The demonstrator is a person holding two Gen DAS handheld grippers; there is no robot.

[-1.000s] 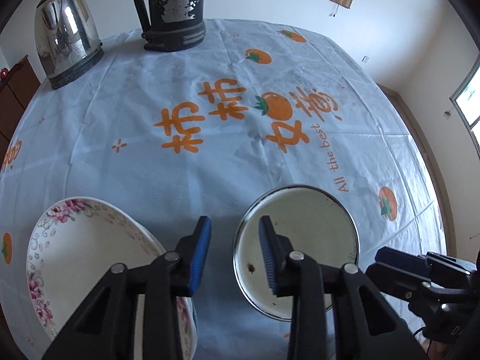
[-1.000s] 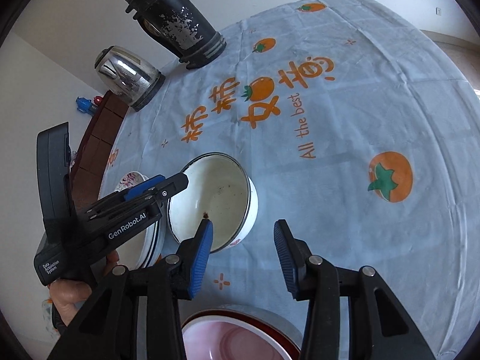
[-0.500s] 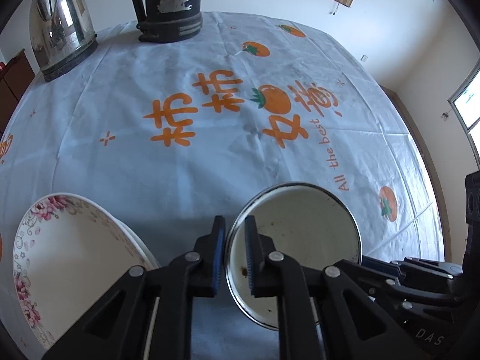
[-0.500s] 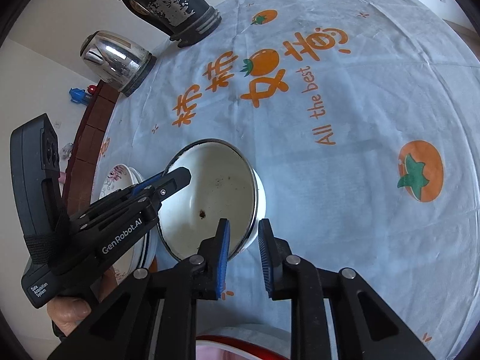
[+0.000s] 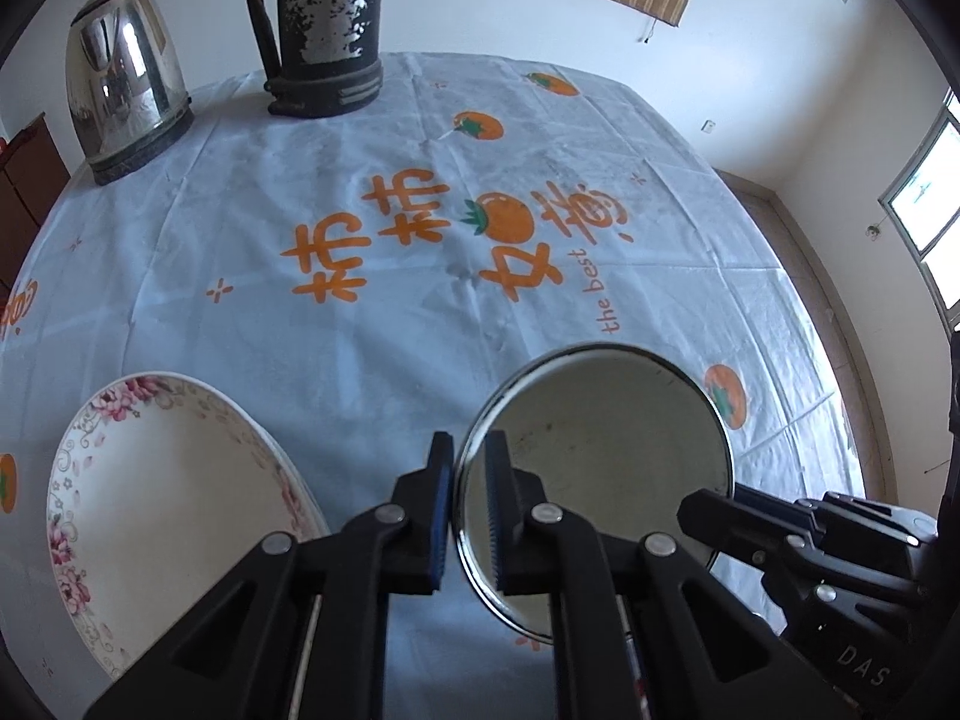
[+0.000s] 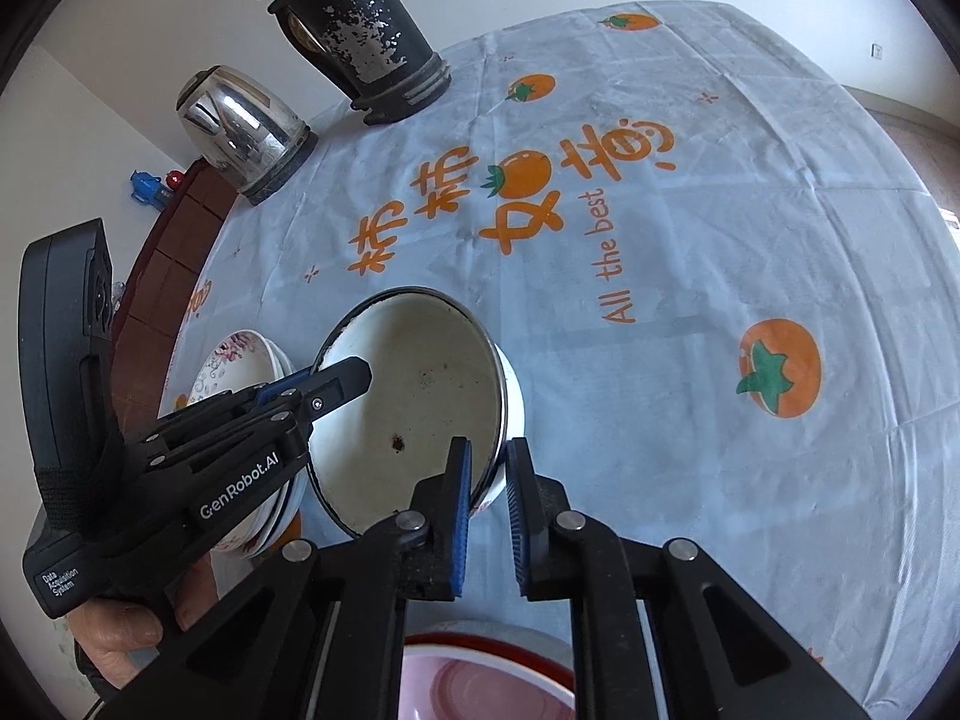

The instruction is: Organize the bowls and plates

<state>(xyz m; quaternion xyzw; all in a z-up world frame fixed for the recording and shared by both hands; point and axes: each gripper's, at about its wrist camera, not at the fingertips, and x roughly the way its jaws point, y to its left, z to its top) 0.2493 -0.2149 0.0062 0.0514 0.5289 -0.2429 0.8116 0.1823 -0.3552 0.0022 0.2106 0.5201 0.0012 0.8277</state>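
Observation:
A white enamel bowl (image 5: 612, 468) with a dark metal rim is held tilted above the tablecloth. My left gripper (image 5: 465, 498) is shut on its left rim. My right gripper (image 6: 487, 483) is shut on its near right rim; the bowl (image 6: 408, 408) shows brown specks inside. The left gripper (image 6: 324, 387) also shows in the right wrist view. A stack of floral plates (image 5: 174, 498) lies to the left of the bowl, seen too in the right wrist view (image 6: 240, 360).
A steel kettle (image 5: 126, 108) and a black thermos (image 5: 324, 24) stand at the far side of the table. A red-rimmed bowl (image 6: 486, 678) lies under my right gripper. The tablecloth (image 5: 420, 276) carries orange print.
Both grippers have closed from open onto the enamel bowl's rim, left side and right side. The bowl has risen and tilted off the table.

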